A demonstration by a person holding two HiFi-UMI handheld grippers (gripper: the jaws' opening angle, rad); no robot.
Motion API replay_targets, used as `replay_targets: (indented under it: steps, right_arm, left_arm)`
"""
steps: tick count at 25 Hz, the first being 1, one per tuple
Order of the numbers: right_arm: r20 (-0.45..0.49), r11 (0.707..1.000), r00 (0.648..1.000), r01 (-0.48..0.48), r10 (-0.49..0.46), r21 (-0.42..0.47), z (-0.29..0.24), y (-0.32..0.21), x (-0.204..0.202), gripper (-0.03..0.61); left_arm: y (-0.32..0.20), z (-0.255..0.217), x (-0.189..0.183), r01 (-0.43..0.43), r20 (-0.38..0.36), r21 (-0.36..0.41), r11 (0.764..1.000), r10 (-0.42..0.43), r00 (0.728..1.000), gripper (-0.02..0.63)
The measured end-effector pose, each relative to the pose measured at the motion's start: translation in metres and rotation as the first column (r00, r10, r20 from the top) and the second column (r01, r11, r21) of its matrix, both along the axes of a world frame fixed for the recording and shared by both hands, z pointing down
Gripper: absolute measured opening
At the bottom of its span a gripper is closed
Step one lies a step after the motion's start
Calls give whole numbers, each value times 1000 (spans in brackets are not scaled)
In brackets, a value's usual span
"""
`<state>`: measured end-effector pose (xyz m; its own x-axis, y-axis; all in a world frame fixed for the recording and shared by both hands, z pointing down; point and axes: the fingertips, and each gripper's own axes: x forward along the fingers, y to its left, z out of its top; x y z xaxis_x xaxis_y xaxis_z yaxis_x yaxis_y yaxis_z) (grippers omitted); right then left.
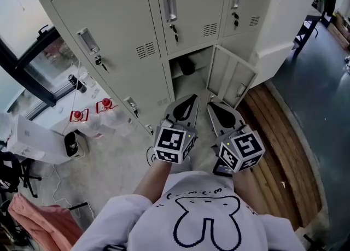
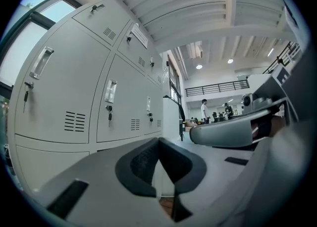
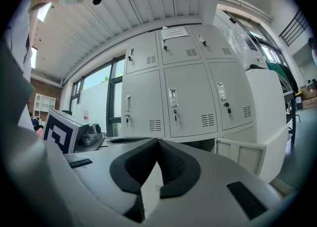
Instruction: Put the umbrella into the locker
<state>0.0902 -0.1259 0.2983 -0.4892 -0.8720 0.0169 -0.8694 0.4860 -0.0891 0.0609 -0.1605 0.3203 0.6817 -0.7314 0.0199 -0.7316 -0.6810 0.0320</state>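
The bottom locker (image 1: pixel 191 77) stands open, its door (image 1: pixel 234 83) swung out to the right. A dark rounded object (image 1: pixel 187 66), apparently the folded umbrella, lies deep inside. My left gripper (image 1: pixel 191 98) and right gripper (image 1: pixel 213 105) hang side by side just in front of the opening, both shut and empty. In the left gripper view the pads (image 2: pixel 143 164) meet at the left gripper's (image 2: pixel 158 141) tip, and the right gripper (image 2: pixel 230 133) shows beside it. The right gripper view shows the right gripper (image 3: pixel 157 143) shut, with the open door (image 3: pixel 242 156) to its right.
Closed grey lockers (image 1: pixel 126 31) with keys fill the wall. A window (image 1: pixel 33 64), red-topped items (image 1: pixel 90 110) and a white device (image 1: pixel 74 143) are at left on the floor. Wooden boards (image 1: pixel 284 146) run along the right, past a white cabinet (image 1: pixel 284 20). People (image 2: pixel 204 110) stand far off.
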Motion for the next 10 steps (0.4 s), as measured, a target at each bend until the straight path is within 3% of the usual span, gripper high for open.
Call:
replay_targets:
  steps: [10]
  right_arm:
    - [16, 999, 1000, 15, -16, 31, -12, 4, -1, -12]
  left_arm:
    - [6, -4, 3, -18, 12, 17, 1000, 17, 1000, 14]
